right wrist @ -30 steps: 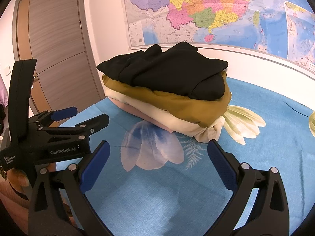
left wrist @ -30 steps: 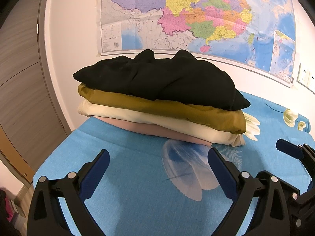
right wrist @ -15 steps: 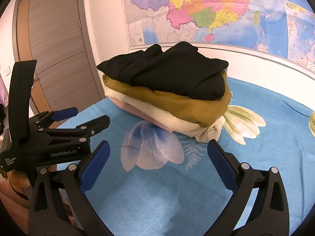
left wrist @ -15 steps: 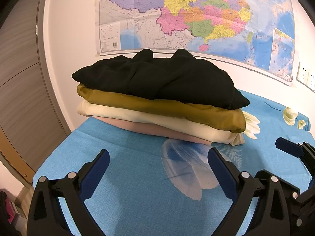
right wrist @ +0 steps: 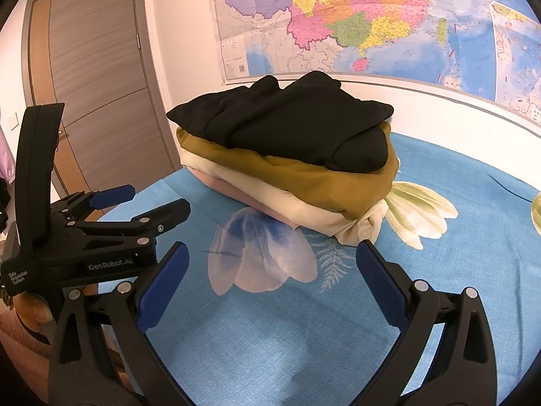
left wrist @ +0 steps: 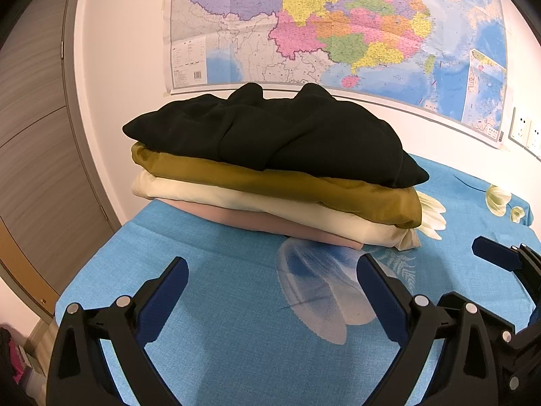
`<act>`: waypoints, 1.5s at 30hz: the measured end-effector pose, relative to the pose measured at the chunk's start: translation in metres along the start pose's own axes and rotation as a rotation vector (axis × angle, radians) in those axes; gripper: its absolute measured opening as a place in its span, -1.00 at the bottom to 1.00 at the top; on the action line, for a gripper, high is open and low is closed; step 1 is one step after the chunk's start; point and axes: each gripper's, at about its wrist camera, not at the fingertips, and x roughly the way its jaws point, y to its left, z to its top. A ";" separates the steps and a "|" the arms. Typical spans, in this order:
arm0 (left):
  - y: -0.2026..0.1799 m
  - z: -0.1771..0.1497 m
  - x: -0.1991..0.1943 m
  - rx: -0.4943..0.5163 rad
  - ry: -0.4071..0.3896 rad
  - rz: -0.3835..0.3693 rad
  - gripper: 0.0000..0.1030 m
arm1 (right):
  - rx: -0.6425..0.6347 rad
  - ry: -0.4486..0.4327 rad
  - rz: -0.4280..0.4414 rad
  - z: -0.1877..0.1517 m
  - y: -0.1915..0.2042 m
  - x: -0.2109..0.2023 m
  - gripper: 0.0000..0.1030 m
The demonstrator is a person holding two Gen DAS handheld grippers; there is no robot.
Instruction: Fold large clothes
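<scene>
A stack of folded clothes lies at the back of the blue flowered tablecloth [left wrist: 219, 321]: a black garment [left wrist: 277, 135] on top, then an olive one [left wrist: 304, 186], a cream one [left wrist: 257, 199] and a pink one [left wrist: 270, 223] at the bottom. The stack also shows in the right wrist view, black garment [right wrist: 290, 125] on top. My left gripper [left wrist: 272, 291] is open and empty, low over the cloth in front of the stack. My right gripper [right wrist: 270, 280] is open and empty, to the right of the left gripper [right wrist: 142, 209].
A large coloured map [left wrist: 338, 27] hangs on the white wall behind the stack. A wooden door [right wrist: 98, 84] stands to the left. The table's left edge [left wrist: 91, 264] is near the left gripper. Wall sockets [left wrist: 522, 132] are at the right.
Both grippers stay open and nearly still. The view of the stack has barely shifted.
</scene>
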 end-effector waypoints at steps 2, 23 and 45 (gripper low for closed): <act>0.000 0.000 0.000 0.000 0.002 -0.002 0.87 | 0.001 0.003 0.000 0.000 0.000 0.001 0.89; -0.002 -0.002 0.002 0.002 0.007 -0.002 0.87 | 0.017 0.005 -0.001 -0.002 -0.001 0.002 0.89; 0.001 -0.001 0.006 -0.003 0.012 -0.005 0.87 | 0.019 0.011 0.002 -0.002 0.002 0.005 0.89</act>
